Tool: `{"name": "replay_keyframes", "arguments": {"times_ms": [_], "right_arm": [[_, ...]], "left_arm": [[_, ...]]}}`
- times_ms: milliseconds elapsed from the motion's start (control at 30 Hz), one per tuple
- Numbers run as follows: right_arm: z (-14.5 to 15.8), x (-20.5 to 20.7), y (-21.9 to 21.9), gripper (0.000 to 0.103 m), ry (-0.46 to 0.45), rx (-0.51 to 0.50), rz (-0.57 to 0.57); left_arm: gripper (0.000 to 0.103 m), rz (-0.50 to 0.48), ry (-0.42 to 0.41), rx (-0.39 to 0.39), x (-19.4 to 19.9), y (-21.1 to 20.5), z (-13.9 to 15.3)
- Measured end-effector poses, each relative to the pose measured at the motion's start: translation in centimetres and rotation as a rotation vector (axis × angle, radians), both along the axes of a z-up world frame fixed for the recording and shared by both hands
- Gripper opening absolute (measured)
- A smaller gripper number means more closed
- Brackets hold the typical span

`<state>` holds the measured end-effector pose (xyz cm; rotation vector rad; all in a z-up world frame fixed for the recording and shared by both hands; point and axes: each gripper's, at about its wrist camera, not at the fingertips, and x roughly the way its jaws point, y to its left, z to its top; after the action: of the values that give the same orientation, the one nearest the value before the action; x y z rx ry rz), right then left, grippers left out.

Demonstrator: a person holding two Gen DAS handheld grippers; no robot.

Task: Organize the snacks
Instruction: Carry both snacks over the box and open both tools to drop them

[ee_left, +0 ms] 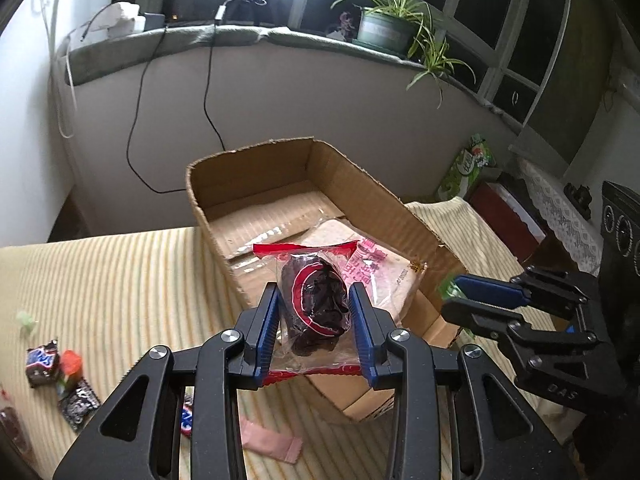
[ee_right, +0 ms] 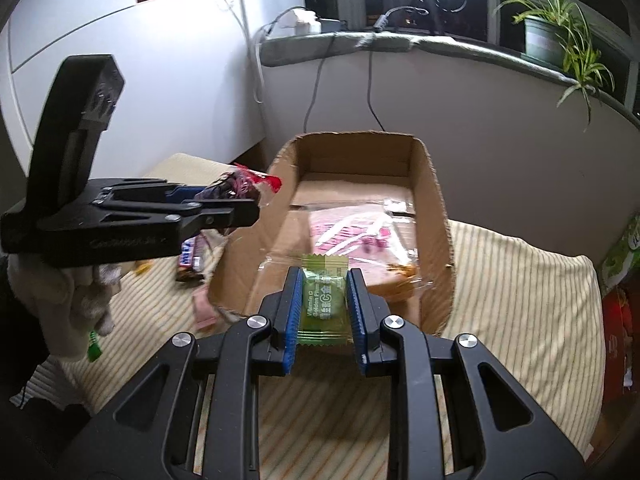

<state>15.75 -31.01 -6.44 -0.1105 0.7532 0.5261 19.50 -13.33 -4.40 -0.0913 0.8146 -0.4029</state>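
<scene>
The Snickers bar [ee_left: 186, 420] at seven o'clock hides mostly behind the left gripper [ee_left: 314, 312] — a dark packet [ee_left: 12, 428] is cut by the edge at eight o'clock.

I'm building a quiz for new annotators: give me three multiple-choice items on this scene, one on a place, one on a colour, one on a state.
1. Where does the pink-printed bag lie?
A. inside the cardboard box
B. on the windowsill
C. on the striped cloth

2. What colour is the sachet in the right hand-held gripper?
A. red
B. green
C. blue

3. What is the left hand-held gripper doing?
A. open, holding nothing
B. shut on the dark snack packet
C. shut on a chocolate bar

Answers: 1 A, it rests on the box floor; 2 B, the wrapper is green; 3 B, both pads press the packet.
</scene>
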Motion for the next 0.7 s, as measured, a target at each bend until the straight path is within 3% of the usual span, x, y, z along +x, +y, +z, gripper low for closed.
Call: {"name": "replay_keyframes", "arguments": {"times_ms": [500, 567, 700], "right_arm": [[-1.4, 1.7, -1.5, 0.024, 0.016, -0.004, -0.049], [-1.4, 1.6, -1.6, 0.026, 0.014, -0.007, -0.052], [-1.3, 1.5, -1.6, 0.041, 0.003, -0.010, -0.060]], "left_arm": [[0.037, -0.017, 0.015, 0.012, 0.6, -1.1, -0.3], [0.044, -0.017, 0.012, 0.016, 0.6, -1.2, -0.2], [0.045, -0.017, 0.004, 0.012, 0.4, -1.1, 0.1]]}}
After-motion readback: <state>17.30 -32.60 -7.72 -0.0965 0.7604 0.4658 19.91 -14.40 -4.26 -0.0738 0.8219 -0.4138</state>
